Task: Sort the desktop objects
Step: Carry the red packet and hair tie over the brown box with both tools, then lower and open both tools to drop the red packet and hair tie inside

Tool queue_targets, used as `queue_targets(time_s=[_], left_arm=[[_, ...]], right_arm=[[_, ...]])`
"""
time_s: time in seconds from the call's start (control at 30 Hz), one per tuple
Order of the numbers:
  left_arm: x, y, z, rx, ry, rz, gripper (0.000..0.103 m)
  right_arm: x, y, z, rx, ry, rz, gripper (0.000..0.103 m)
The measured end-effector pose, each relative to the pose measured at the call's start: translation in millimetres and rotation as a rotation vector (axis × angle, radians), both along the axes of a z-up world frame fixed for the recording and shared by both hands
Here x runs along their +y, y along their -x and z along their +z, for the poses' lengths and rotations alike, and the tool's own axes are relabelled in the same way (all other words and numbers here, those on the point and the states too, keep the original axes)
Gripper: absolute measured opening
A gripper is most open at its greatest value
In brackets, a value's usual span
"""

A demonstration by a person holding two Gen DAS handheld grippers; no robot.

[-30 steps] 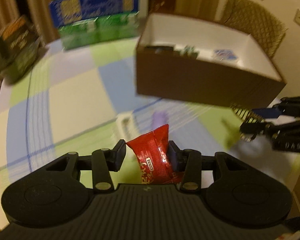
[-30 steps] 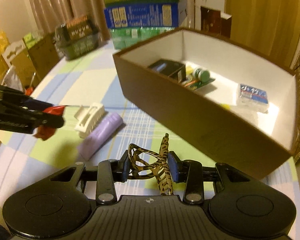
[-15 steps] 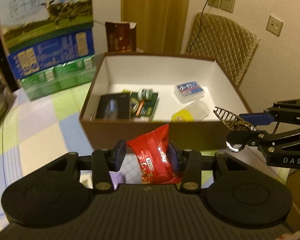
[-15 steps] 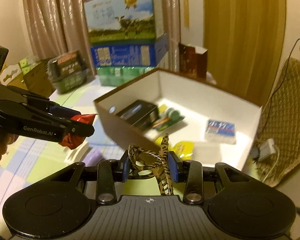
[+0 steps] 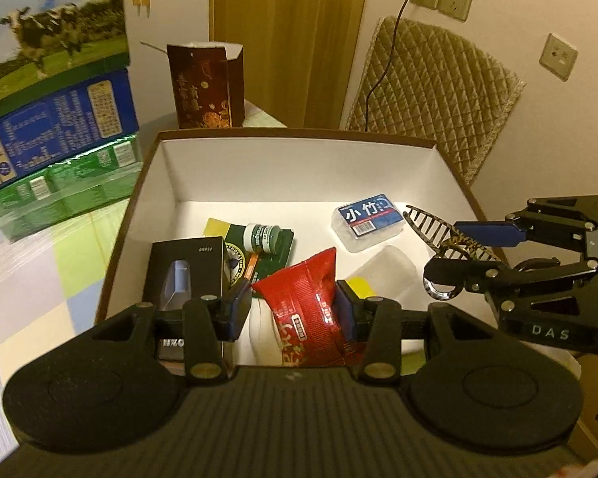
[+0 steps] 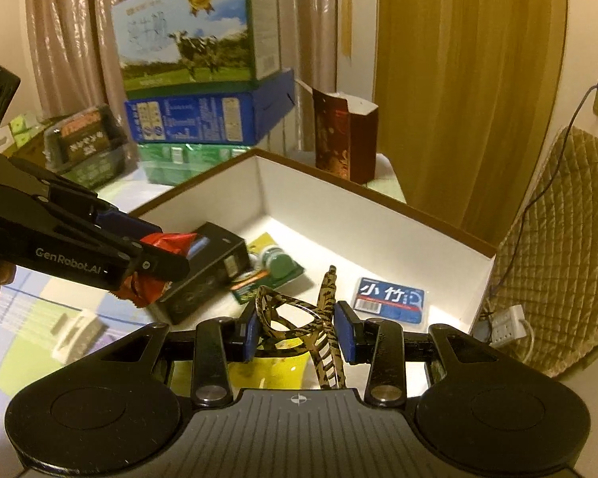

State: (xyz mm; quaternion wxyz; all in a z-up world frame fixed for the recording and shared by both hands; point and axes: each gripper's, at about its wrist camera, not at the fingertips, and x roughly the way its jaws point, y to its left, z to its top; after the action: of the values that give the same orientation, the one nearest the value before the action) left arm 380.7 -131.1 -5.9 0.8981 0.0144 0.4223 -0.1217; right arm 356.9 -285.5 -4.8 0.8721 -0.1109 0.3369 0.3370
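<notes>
Left wrist view: left gripper (image 5: 294, 307) clamped on red snack packet (image 5: 307, 294), held above open brown box (image 5: 291, 134). Right gripper (image 6: 299, 334) pinching tortoiseshell hair claw (image 6: 311, 318), also over box, near blue-labelled case (image 6: 388, 299).

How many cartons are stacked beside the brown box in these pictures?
3, one on another: green carton at the bottom, blue carton in the middle, cow-print carton on top. Others may be hidden behind.

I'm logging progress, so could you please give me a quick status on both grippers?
Left gripper shut on red packet, over brown box. Right gripper shut on tortoiseshell hair claw, also over box. Nothing blocking.
</notes>
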Motion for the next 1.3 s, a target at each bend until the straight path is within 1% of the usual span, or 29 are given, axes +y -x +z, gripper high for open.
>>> queue_targets(time_s=[0.27,0.57,0.83,0.9,0.97,1.3], left_arm=[[-11,-38,-24,0.071,-0.030,-0.002,0.040],[-19,-72,-50,0.146,-0.062,-0.002,0.040],[-20,-95,-68,0.197,-0.055,0.014,0.040],[-19,-98,-69,0.198,-0.039,0.023,0.043],[-18,-101,-68,0.198,-0.023,0.024,0.043],[-9,-101,-61,0.173,-0.060,0.039,0.044]], right_arm=[[3,-30,-19,0.041,0.022,-0.004,0.036],[7,-55,-32,0.066,0.044,-0.005,0.036],[15,-71,-39,0.075,0.057,-0.001,0.036],[16,-74,-42,0.080,0.059,0.001,0.036],[18,-76,-44,0.086,0.059,0.002,0.036],[29,-84,-54,0.113,0.081,0.016,0.036]])
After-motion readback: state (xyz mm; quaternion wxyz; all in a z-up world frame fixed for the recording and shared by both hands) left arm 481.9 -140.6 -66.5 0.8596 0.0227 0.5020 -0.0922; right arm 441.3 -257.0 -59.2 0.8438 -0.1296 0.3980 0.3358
